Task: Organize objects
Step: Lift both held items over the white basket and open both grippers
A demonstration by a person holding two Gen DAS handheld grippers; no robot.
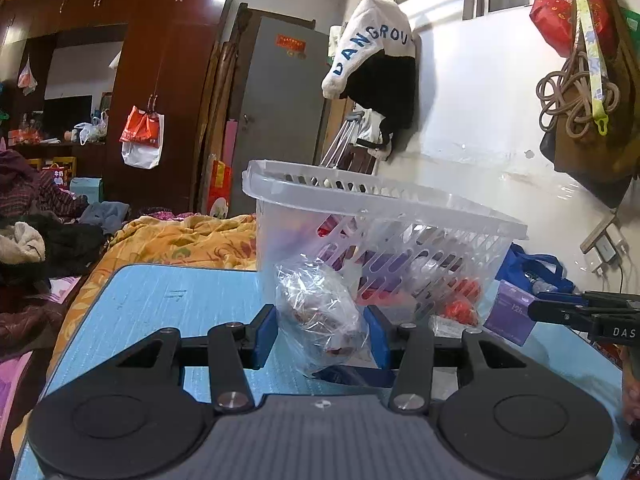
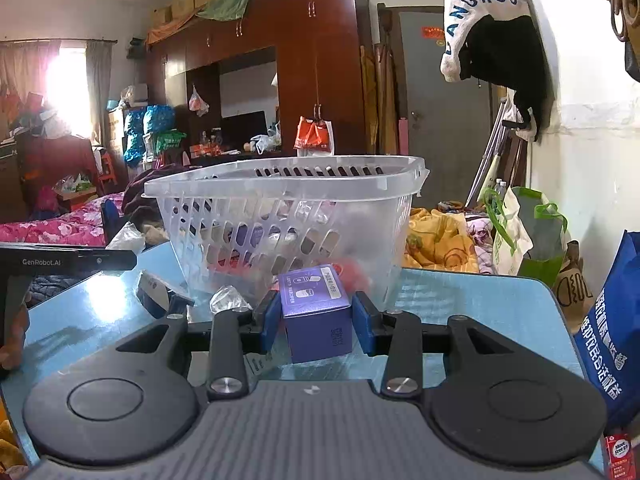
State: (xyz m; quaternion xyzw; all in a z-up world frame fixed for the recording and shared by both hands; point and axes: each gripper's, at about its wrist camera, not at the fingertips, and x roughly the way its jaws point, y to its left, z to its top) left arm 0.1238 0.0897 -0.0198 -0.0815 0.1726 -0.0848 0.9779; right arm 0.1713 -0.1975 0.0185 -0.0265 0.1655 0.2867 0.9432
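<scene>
A clear plastic basket [image 1: 384,232] with slotted walls stands on the light blue table [image 1: 152,300], toward its far edge, and red items show dimly through its walls. Just in front of the basket, the left gripper [image 1: 322,330] has its blue pads on both sides of a crinkled clear plastic bag [image 1: 320,312] with something brownish inside; the pads press against the bag, so it is clamped. The right gripper [image 2: 316,322] stands at the other side of the basket [image 2: 288,216], and its blue pads are closed on a small purple box [image 2: 318,320]. The box rests on the table [image 2: 480,304], touching or almost touching the basket wall. A blue shopping bag [image 2: 608,336] leans at the right edge of the table.
</scene>
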